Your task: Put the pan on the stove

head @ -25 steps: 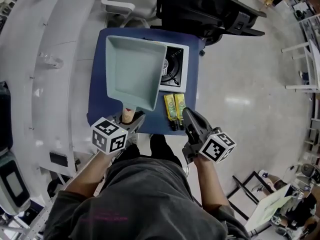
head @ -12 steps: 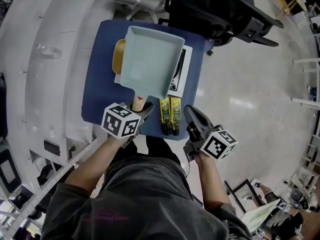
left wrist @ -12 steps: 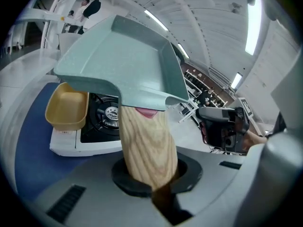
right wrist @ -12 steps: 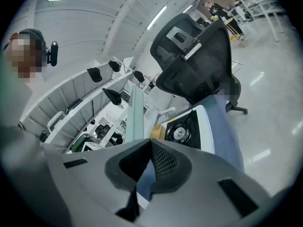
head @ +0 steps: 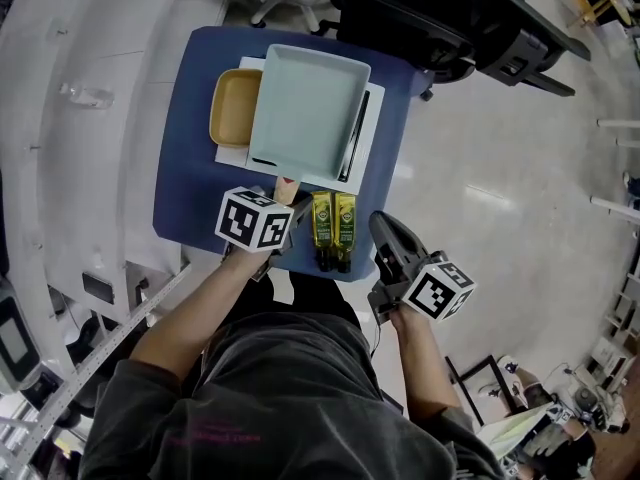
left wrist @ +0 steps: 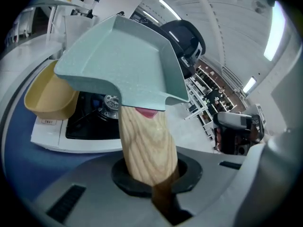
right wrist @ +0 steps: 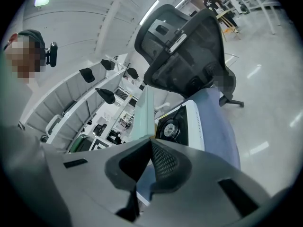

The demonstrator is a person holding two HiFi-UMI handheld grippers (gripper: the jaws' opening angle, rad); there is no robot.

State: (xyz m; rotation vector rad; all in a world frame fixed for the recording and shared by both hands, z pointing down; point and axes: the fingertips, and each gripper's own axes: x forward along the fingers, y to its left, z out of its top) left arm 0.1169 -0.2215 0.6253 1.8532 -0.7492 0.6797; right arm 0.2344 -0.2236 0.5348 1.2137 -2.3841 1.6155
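Observation:
A pale teal square pan (head: pixel 305 118) hangs over the white stove (head: pixel 363 138) with the black top, on the blue table (head: pixel 190 183). My left gripper (head: pixel 283 208) is shut on the pan's wooden handle (head: pixel 287 190). In the left gripper view the handle (left wrist: pixel 147 141) runs between the jaws. The pan (left wrist: pixel 128 60) is lifted there, with a gap above the stove's burner (left wrist: pixel 110 102). My right gripper (head: pixel 380 226) is shut on nothing at the table's near right corner. In the right gripper view its jaws (right wrist: pixel 150 162) meet, with the pan's edge (right wrist: pixel 144 110) and the stove (right wrist: pixel 173 124) beyond.
A yellow bowl (head: pixel 232 108) sits on the stove's left side, partly under the pan. Two small green-labelled bottles (head: pixel 333 223) lie at the table's near edge between the grippers. A black office chair (head: pixel 450 18) stands behind the table, and a white curved counter (head: pixel 90 98) runs on the left.
The left gripper has carried the pan to the right, from the table's left side to above the stove. The yellow bowl has come into view. The right gripper has stayed put.

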